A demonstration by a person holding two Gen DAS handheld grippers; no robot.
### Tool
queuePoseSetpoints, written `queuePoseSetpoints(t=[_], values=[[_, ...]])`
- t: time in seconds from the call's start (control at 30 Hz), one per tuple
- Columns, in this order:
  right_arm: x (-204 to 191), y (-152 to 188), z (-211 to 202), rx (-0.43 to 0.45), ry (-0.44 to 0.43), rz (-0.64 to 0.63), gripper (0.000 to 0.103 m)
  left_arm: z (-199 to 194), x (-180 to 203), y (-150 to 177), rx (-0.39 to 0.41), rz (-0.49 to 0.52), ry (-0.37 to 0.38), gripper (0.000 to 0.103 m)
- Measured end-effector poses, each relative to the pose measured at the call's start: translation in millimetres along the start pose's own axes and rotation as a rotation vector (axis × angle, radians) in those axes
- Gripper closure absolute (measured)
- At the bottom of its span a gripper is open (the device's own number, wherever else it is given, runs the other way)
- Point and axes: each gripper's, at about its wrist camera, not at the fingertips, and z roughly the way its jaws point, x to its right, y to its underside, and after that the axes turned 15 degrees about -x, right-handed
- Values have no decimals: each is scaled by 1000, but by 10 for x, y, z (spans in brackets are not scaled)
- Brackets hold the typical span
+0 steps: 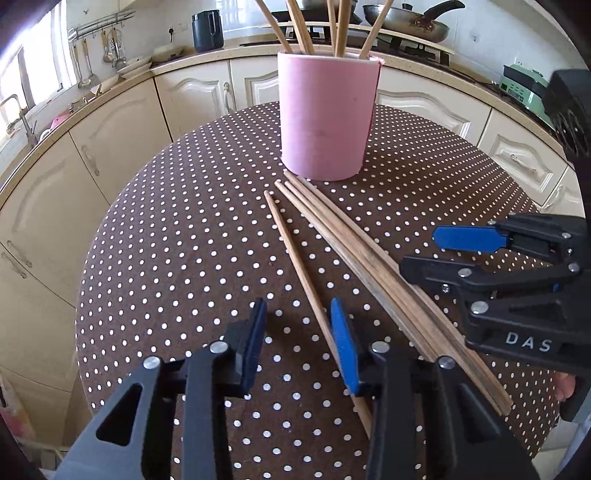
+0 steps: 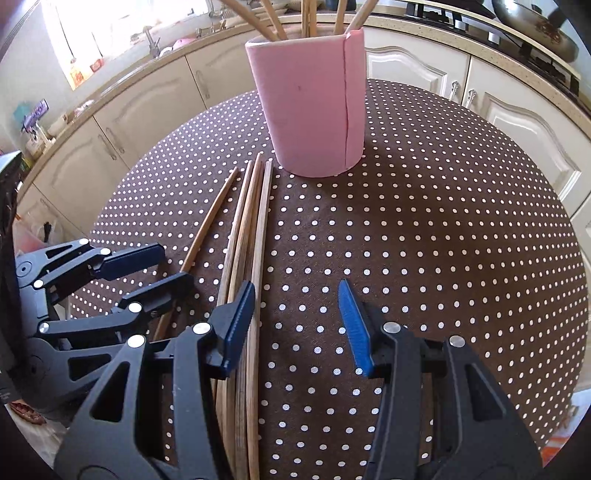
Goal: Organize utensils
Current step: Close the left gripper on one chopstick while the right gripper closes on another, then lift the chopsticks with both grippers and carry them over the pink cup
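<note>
A pink holder (image 1: pixel 325 122) (image 2: pixel 310 110) stands on the dotted brown table (image 1: pixel 177 240) (image 2: pixel 443 240) with several wooden chopsticks (image 1: pixel 301 29) upright in it. A single chopstick (image 1: pixel 291 247) (image 2: pixel 207 225) lies in front of it, and a bundle of chopsticks (image 1: pixel 369 254) (image 2: pixel 249 229) lies beside that one. My left gripper (image 1: pixel 299 347) (image 2: pixel 166 269) is open low over the single chopstick, which runs just inside its right pad (image 1: pixel 343 350). My right gripper (image 2: pixel 297 325) (image 1: pixel 443 254) is open, its left pad (image 2: pixel 238 328) over the bundle's near part.
Cream cabinets (image 1: pixel 122 147) and a counter curve around behind the table. A pan (image 1: pixel 406 22) sits on the stove, a dark jug (image 1: pixel 208 29) and a green appliance (image 1: pixel 524 85) on the counter. The table's round edge drops off at left and right.
</note>
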Motion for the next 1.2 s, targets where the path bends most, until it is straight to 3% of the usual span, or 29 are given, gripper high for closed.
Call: queuePoseSetpoints(t=[0.37,0.53,0.7,0.87,1.07,1.13,1.2], values=[[-261,-394,94,-98,47,-9,57,-39,-191,64,0,11,5,67],[-373,-514,115,-135,53,-36,69,-34,-211,-6,-16,9,6,68],[-403,-598,138,-164,35,-41,71,-14,-227,-123,-33,4,5,68],[-448,-686,149,-196,53,-63,73,15,-234,-199,-43,-8,-6,72],[-637,-779,160,-240,76,-101,80,30,-323,-269,-58,-37,-4,86],[-686,-819,188,-260,72,-112,85,43,-337,-278,-65,-42,-2,88],[-764,-864,244,-276,124,-129,93,54,-347,-314,-77,-51,-2,88]])
